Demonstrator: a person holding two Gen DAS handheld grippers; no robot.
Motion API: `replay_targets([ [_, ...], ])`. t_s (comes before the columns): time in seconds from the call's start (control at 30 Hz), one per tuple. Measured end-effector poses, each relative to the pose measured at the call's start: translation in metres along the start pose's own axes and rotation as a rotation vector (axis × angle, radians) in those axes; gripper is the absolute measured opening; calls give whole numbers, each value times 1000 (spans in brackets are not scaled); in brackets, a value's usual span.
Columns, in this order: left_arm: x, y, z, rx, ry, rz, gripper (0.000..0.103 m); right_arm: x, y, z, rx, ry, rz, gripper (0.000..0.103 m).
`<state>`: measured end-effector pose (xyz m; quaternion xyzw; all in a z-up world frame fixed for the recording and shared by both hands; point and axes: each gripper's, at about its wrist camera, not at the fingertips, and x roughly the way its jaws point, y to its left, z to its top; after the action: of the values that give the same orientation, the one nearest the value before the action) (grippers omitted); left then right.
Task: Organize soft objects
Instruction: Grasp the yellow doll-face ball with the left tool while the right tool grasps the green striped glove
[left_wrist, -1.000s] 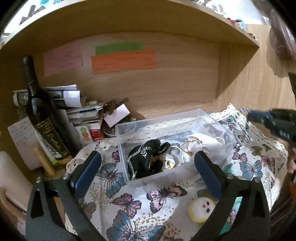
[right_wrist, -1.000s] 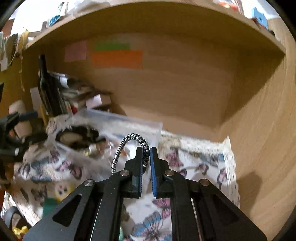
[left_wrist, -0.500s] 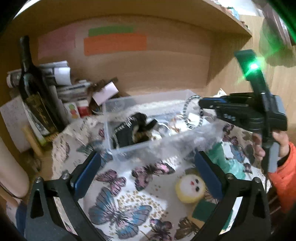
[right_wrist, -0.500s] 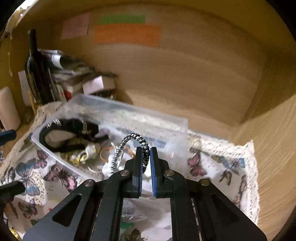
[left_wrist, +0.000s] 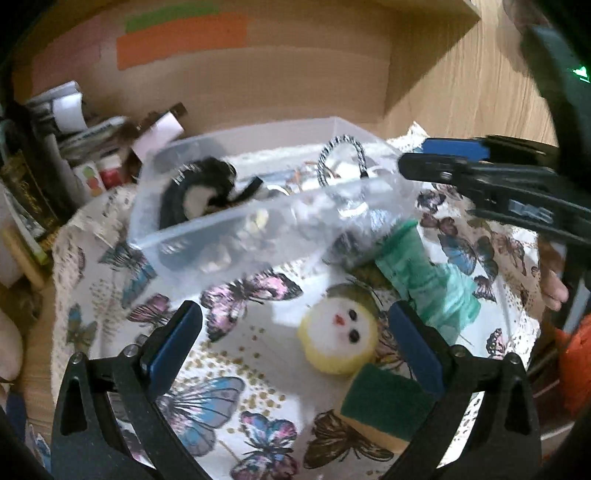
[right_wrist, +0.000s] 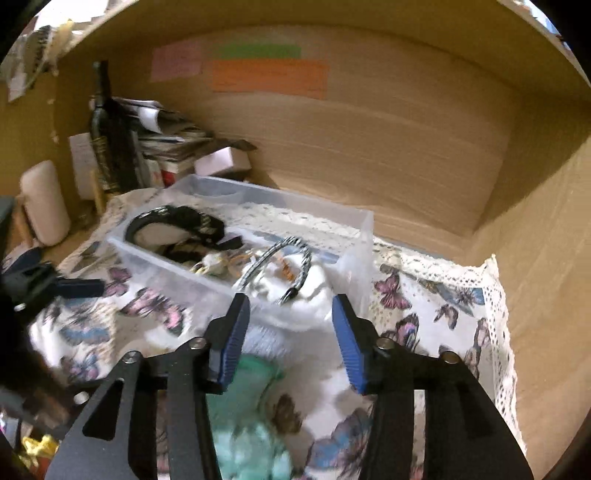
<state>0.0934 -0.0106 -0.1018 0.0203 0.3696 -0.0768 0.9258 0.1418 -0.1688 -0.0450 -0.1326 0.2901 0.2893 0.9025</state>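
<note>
Black-and-white braided cord loop (right_wrist: 275, 264) lies in the clear bin (right_wrist: 354, 236); both tongs (right_wrist: 291, 339) (left_wrist: 295, 345) gape wide, empty.

Black-and-white braided loop (right_wrist: 275, 264) over the clear bin (right_wrist: 236, 295), among soft items.

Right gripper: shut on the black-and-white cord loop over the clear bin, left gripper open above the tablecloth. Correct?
Not quite. The right gripper is open; the right wrist view shows the black-and-white cord loop lying free in the clear bin. The left gripper is open above the tablecloth, as stated.
</note>
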Motion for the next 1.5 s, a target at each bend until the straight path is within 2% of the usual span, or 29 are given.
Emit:
replay_targets([
  [0.07, 3, -2, -2, -1, 12, -13, 102, -5, 5, -9, -4, 5, 14, 50],
  [0.2, 6, -7, -6, 11, 24, -25, 102, -2, 13, -29, -1, 48, 46, 50],
  [0.27, 9, -9, -8, 17, 36, -29, 98, 1, 15, -39, 16, 68, 61, 50],
  [0.33, 13, -12, -10, 27, 62, -44, 85, 5, 15, -47, 31, 96, 84, 50],
  [0.43, 19, -15, -12, 34, 102, -60, 74, 10, 20, -57, 30, 133, 102, 50],
  [0.6, 20, -13, -13, 19, 107, -88, 63, 15, 23, -67, 24, 155, 101, 50],
  [0.63, 20, -11, -13, 12, 111, -99, 58, 15, 22, -67, 32, 151, 103, 46],
  [0.73, 19, -7, -11, -3, 109, -131, 47, 14, 20, -67, 44, 151, 121, 25],
  [0.9, 12, -5, -12, -10, 84, -123, 45, 6, 20, -66, 36, 130, 118, 12],
  [1.2, -15, -1, -2, -21, -10, -95, 45, -28, 12, -51, 47, 21, 95, 11],
  [1.5, -53, 8, 24, -48, -172, -53, 45, -54, 5, -18, 49, -127, 60, 11],
])
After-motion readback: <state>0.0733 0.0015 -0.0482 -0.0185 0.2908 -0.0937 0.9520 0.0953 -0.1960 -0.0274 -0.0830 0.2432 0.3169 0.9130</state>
